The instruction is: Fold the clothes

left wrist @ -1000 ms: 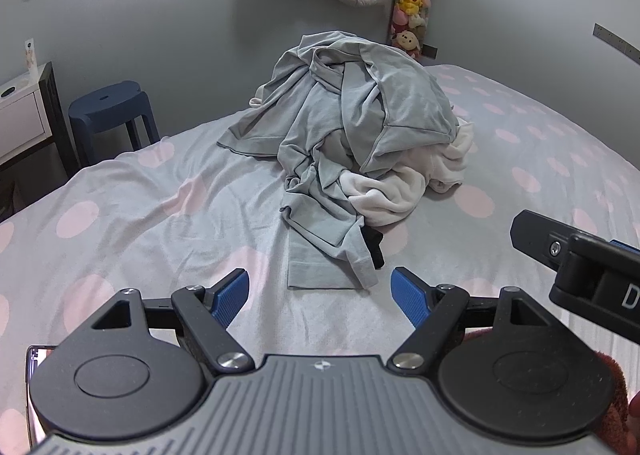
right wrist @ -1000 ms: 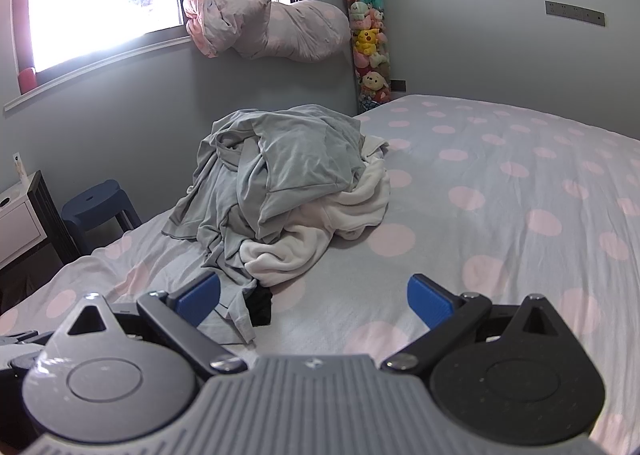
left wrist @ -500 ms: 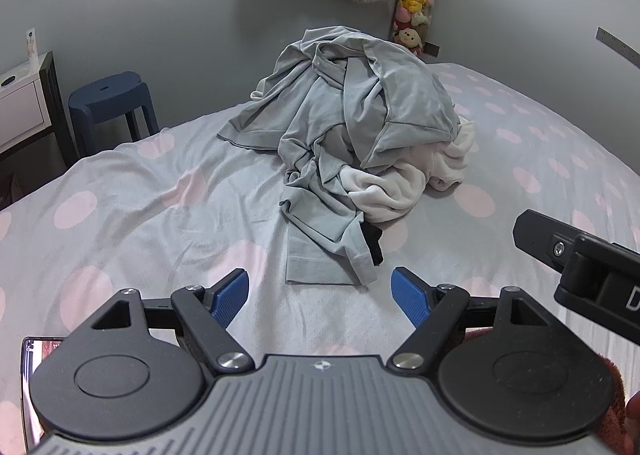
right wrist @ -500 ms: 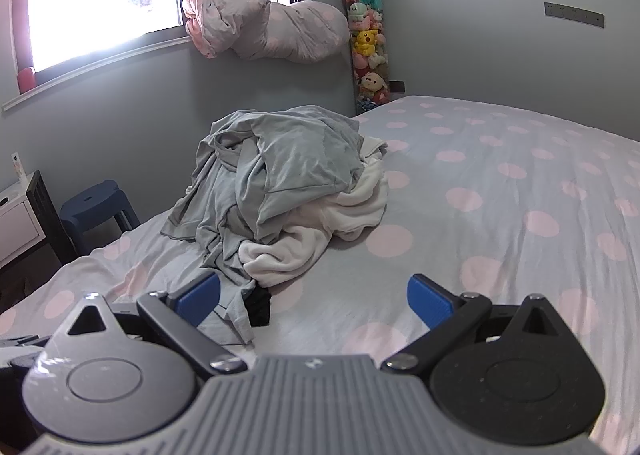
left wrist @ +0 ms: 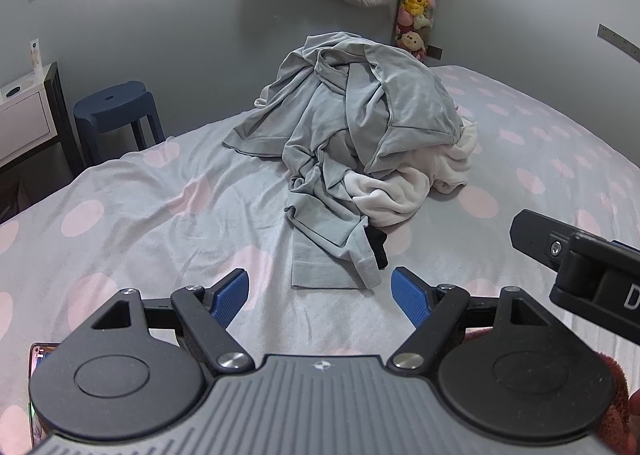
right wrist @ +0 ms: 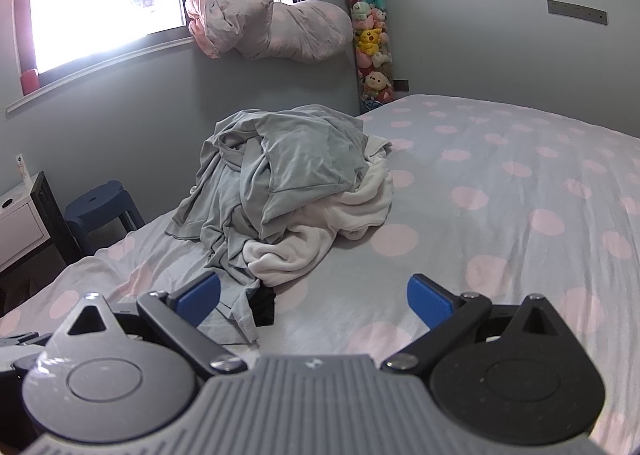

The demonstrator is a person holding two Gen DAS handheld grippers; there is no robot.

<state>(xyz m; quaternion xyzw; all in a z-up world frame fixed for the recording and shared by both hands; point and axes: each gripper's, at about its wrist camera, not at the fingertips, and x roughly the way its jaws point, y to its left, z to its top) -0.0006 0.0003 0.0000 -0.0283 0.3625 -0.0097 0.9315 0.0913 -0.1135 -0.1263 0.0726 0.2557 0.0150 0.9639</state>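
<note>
A heap of clothes lies on the bed: grey garments on top, a white fleece piece under them, and a small black item poking out at the near edge. A grey sleeve or leg end trails toward me. My left gripper is open and hovers just short of that end, holding nothing. My right gripper is open and empty too, with its left finger over the grey cloth's near edge. The right gripper's black body shows at the right of the left wrist view.
The bed has a grey cover with pink dots. A dark blue stool and a white bedside unit stand left of it. A bundled duvet rests on the windowsill, beside a tube of plush toys.
Both grippers have tipped slightly and edged toward the heap; the pile sits a little lower in both views. The jaws stay open and nothing was taken hold of.
</note>
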